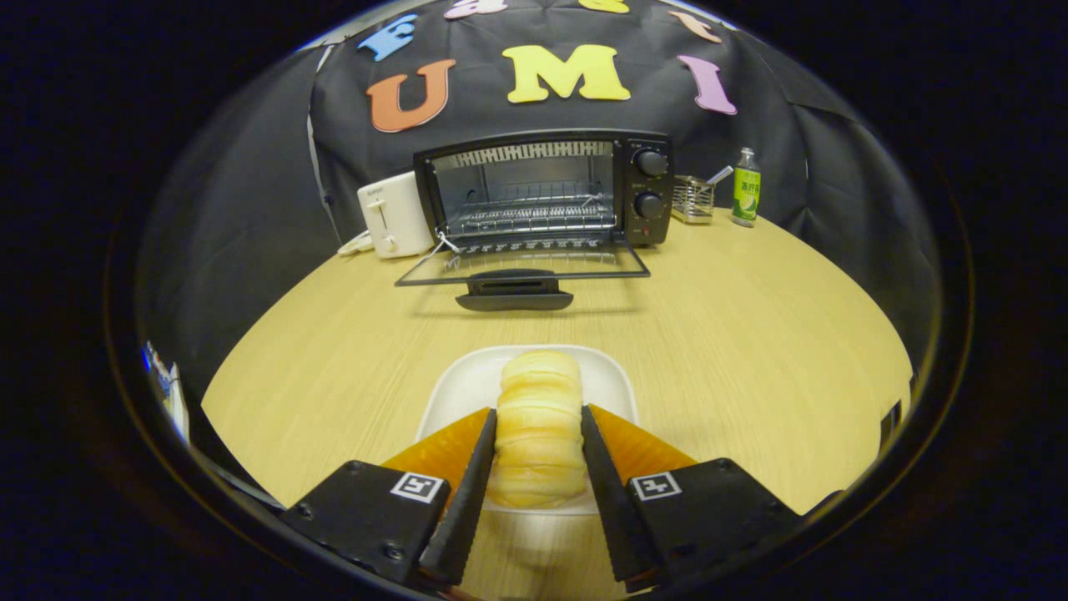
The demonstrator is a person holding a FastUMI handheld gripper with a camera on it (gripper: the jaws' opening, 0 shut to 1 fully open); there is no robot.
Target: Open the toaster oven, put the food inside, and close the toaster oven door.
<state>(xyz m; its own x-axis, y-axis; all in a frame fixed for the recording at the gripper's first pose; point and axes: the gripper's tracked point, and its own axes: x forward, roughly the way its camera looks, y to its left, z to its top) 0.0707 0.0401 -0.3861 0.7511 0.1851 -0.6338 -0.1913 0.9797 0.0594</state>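
Note:
A pale yellow ridged bread roll lies lengthwise between my two fingers over a white plate on the wooden table. Both fingers of my gripper press against the roll's sides, so it is shut on the roll. Whether the roll rests on the plate or is slightly raised is unclear. Beyond the plate stands a black toaster oven with its glass door folded down flat toward me, its handle nearest. The wire rack inside is bare.
A white pop-up toaster stands beside the oven on its left. To the oven's right are a small wire basket and a green-labelled bottle. Bare wooden tabletop lies between plate and oven door.

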